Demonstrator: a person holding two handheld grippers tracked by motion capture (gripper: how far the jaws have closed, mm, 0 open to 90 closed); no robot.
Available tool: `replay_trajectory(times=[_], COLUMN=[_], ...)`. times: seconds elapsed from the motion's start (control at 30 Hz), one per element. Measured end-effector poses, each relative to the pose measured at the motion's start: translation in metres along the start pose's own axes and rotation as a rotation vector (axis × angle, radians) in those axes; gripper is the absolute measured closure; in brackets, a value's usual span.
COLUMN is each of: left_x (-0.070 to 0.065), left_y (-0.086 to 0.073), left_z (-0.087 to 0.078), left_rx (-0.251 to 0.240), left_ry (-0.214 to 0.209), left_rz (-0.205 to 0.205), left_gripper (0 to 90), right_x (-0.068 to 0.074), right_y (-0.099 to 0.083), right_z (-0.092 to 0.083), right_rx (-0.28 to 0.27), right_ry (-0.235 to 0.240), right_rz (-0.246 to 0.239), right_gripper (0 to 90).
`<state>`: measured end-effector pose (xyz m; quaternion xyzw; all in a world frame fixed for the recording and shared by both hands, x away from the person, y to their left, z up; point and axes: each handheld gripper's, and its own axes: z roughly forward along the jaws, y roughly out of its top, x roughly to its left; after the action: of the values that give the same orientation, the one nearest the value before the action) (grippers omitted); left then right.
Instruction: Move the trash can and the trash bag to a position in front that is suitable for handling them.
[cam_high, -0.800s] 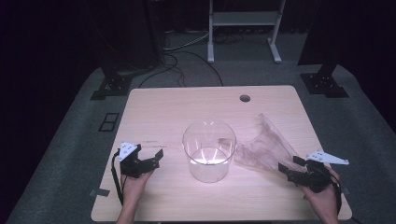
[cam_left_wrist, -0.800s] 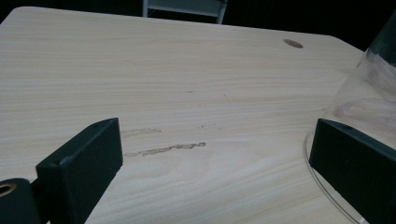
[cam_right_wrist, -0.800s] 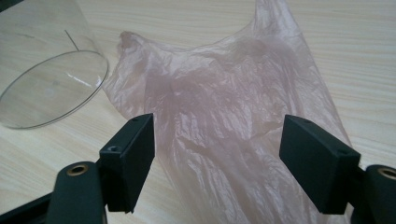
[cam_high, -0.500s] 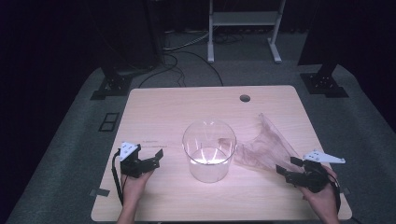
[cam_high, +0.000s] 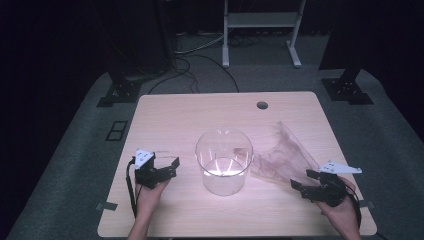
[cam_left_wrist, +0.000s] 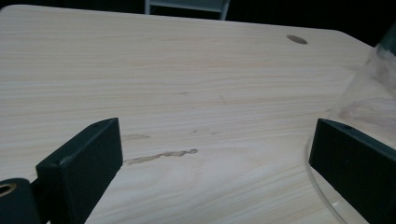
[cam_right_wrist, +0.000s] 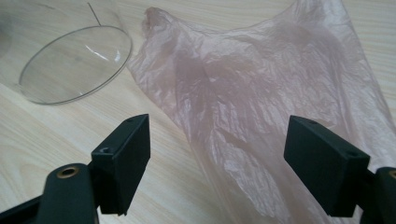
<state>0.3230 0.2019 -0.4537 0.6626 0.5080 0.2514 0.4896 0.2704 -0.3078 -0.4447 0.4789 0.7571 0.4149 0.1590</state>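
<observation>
A: From the high view, where did things stand?

B: The thin pinkish plastic bag (cam_high: 285, 157) lay crumpled flat on the pale wooden table (cam_high: 200, 115), ahead of the right gripper (cam_high: 306, 182) and a little to its inner side. Its near edge reached close to the jaw tips, though I could not tell whether it touched them. The clear round container (cam_high: 223, 161) stood upright between the two grippers, the bag's edge touching or just beside its wall. The left gripper (cam_high: 170, 167) sat well apart from the bag, jaws spread, clasping nothing.

A: And the left gripper view?

B: Both black, blocky jaws stood wide apart with bare wood grain between them. The container's curved transparent base rim (cam_left_wrist: 322, 191) ran just inside the right-hand jaw; a filmy bit of the bag (cam_left_wrist: 378, 79) showed beyond that jaw, up at the frame's edge.

A: The right gripper view?

B: The jaws were released and wide. The bag (cam_right_wrist: 261, 107) lay ahead of them and between their lines, a translucent, wrinkled sheet with fine creases, its near end passing down through the gap closer to the right-hand jaw. Neither pad pressed on it. The container's round glassy base (cam_right_wrist: 74, 63) lay beyond the left-hand jaw, smooth and glinting.
</observation>
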Motion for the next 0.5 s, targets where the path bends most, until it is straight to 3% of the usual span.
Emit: replay_trajectory(times=[0.23, 0.43, 0.5], left_x=[-0.017, -0.034, -0.038], left_y=[0.014, 0.017, 0.016], left_z=[0.019, 0.033, 0.034], left_rx=[0.055, 0.064, 0.064], left_ry=[-0.025, -0.079, -0.080], left_rz=[0.074, 0.139, 0.156], left_gripper=[1.3, 1.4, 4.2], right_x=[-0.001, -0.009, -0.015], right_y=[0.008, 0.020, 0.026], right_z=[-0.001, -0.005, -0.007], right_rx=[0.021, 0.072, 0.096], right_ry=[0.042, 0.061, 0.071], right_rz=[0.003, -0.020, -0.025], right_gripper=[20.9, 19.7, 19.8])
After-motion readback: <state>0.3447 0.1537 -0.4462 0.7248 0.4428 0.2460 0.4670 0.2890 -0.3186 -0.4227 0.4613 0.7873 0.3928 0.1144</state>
